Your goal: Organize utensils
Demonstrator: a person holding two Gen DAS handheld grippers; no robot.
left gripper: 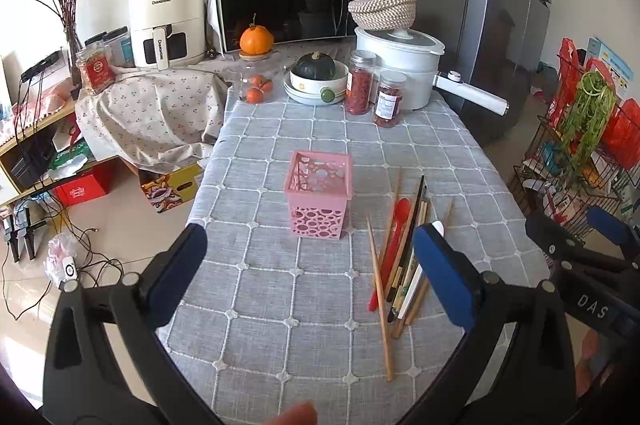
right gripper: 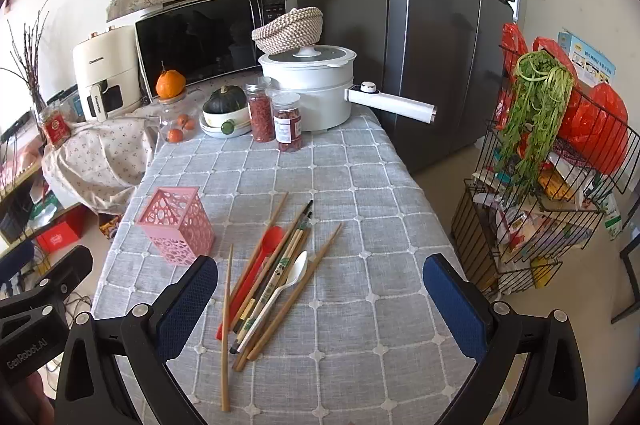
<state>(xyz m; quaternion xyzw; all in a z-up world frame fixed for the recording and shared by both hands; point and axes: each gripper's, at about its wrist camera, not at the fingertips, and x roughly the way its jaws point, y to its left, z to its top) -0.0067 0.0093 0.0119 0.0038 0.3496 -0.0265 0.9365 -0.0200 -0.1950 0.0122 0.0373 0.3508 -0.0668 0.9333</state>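
Both tongs wide, nothing held: left gripper (left gripper: 310, 257), right gripper (right gripper: 320, 289). Pink perforated holder (right gripper: 176, 227) stands upright and empty on the grey tablecloth (right gripper: 360, 185); chopsticks (right gripper: 280, 265), red spoon (right gripper: 260, 265) and white spoon (right gripper: 280, 289) lie piled just beside it. Best to pinch one piece mid-shaft, avoid snagging neighbours, and drop it in vertically.

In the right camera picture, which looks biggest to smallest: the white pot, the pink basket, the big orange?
1. White pot
2. Pink basket, though it is nearer the camera
3. Big orange
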